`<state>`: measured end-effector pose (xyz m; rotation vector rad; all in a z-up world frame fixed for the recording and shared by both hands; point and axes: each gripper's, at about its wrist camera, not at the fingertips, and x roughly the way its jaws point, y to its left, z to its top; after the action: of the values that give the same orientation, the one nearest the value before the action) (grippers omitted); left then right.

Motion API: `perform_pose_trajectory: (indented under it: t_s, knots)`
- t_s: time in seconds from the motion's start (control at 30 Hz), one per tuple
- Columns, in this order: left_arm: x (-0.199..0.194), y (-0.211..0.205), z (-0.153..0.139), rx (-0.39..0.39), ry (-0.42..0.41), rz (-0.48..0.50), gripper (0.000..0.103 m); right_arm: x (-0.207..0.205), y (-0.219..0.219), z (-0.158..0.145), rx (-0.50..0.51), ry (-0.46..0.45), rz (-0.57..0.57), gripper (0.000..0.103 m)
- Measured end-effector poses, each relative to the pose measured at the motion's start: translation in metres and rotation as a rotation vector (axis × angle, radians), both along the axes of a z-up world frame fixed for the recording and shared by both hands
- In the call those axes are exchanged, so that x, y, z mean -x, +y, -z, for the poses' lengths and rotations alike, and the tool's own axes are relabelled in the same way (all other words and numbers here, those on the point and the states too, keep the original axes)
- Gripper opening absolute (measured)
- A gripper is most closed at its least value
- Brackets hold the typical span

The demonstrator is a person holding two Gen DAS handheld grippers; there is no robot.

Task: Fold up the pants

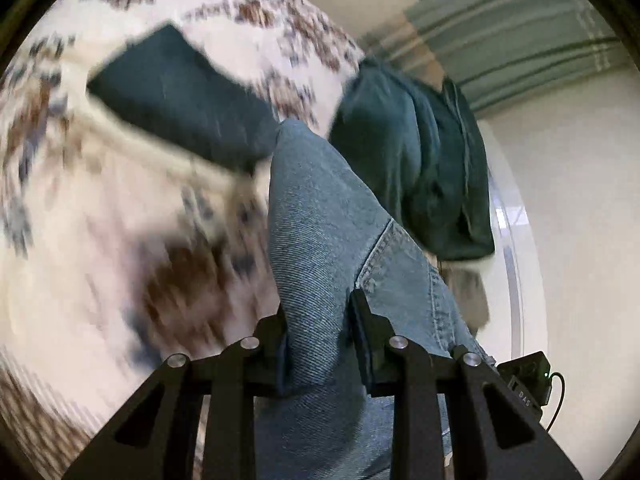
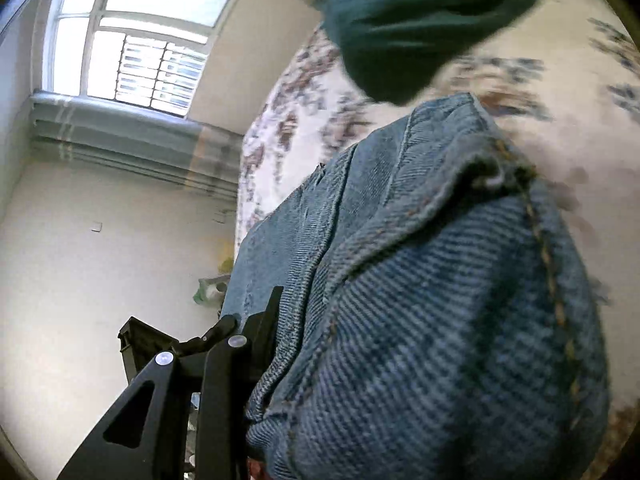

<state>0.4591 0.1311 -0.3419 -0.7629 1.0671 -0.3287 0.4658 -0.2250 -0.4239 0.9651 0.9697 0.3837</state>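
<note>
The patterned bedspread [image 1: 100,208] fills the background, blurred. Above it hang the blue jeans [image 1: 320,220], lifted clear and stretched between both tools. Dark green garments [image 1: 416,160] lie behind them on the bed. The left gripper [image 1: 320,320] is pinched nearly closed on a fold of denim. The right gripper [image 2: 280,320] shows one finger against the bunched waistband; the denim hides the other, but it looks clamped on.
</note>
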Motion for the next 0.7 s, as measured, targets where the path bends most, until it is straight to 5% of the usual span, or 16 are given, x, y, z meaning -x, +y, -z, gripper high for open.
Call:
perform_pose_trajectory:
  t_s: [0.23, 0.4, 0.57, 0.7]
  knots:
    - [-0.149, 0.119, 0.012, -0.075, -0.082, -0.029, 0.023, -0.16, 0.136, 0.044, -0.061, -0.035, -0.017, 0.035]
    - [-0.221, 0.175, 0.069, -0.14, -0.061, -0.055, 0.023, -0.234, 0.202, 0.114, -0.022, 0.035, -0.058, 0.035]
    - [-0.229, 0.198, 0.14, -0.23, 0.052, -0.03, 0.027, -0.249, 0.208, 0.165, 0.044, 0.19, -0.12, 0.054]
    - [-0.217, 0.205, 0.143, -0.238, 0.043, -0.026, 0.032, -0.237, 0.201, 0.155, 0.103, 0.2, -0.138, 0.063]
